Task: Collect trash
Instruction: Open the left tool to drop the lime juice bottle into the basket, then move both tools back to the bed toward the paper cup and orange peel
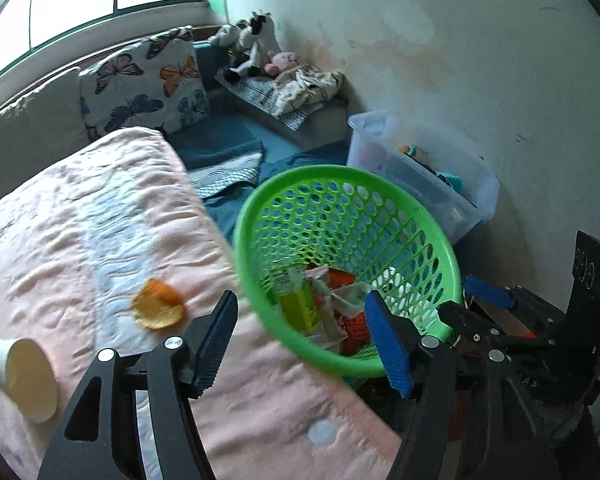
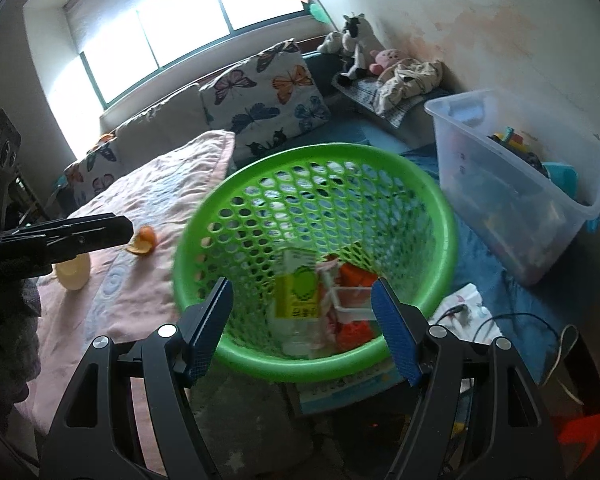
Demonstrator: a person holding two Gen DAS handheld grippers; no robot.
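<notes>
A green mesh basket (image 1: 440, 248) (image 2: 432, 208) stands beside the pink bed and holds a yellow-green carton (image 1: 298, 308) (image 2: 296, 292), clear wrappers and orange packets. An orange peel (image 1: 158, 309) (image 2: 142, 241) and a paper cup (image 1: 22, 376) (image 2: 73, 270), lying on its side, rest on the pink quilt (image 1: 80, 220). My left gripper (image 1: 304, 344) is open and empty over the bed edge near the basket's rim. My right gripper (image 2: 302, 332) is open and empty above the basket's near rim; it also shows in the left wrist view (image 1: 476, 304).
A clear plastic bin (image 1: 420, 176) (image 2: 516, 184) of toys stands by the wall right of the basket. Butterfly pillows (image 1: 148, 84), plush toys (image 1: 256, 44) and a blue blanket lie behind. A white cloth and cables (image 2: 472, 312) lie on the floor at the right.
</notes>
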